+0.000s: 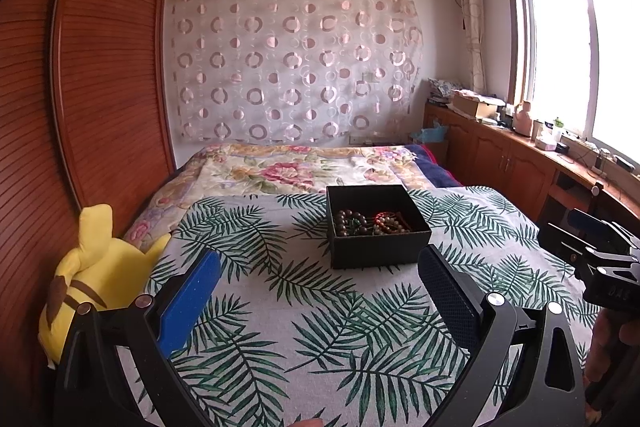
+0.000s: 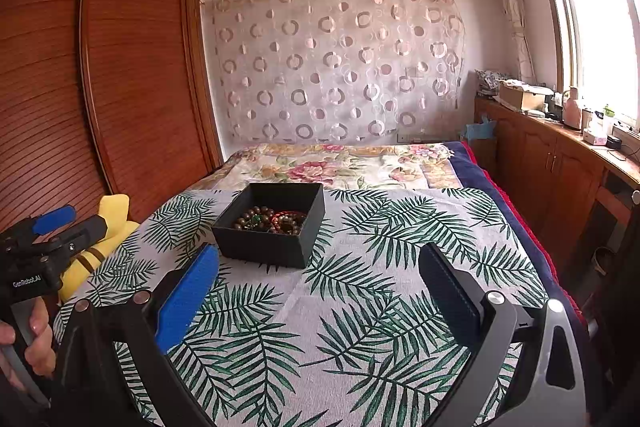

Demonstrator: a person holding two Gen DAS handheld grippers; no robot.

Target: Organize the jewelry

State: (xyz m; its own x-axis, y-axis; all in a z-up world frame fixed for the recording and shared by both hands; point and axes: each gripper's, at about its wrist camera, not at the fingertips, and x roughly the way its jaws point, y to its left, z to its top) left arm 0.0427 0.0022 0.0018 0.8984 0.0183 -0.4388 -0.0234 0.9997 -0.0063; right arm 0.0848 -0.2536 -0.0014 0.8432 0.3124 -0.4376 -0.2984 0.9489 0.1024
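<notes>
A black open box stands on the leaf-print cloth on the bed. Several bead bracelets, brown with some red and green, lie inside it. The box also shows in the right wrist view, with the bracelets in it. My left gripper is open and empty, held just short of the box. My right gripper is open and empty, also short of the box and to its right. The right gripper shows at the right edge of the left wrist view; the left gripper shows at the left edge of the right wrist view.
A yellow plush toy lies at the bed's left edge against the wooden wardrobe. A floral quilt covers the far half of the bed. A wooden cabinet with clutter on top runs under the window on the right.
</notes>
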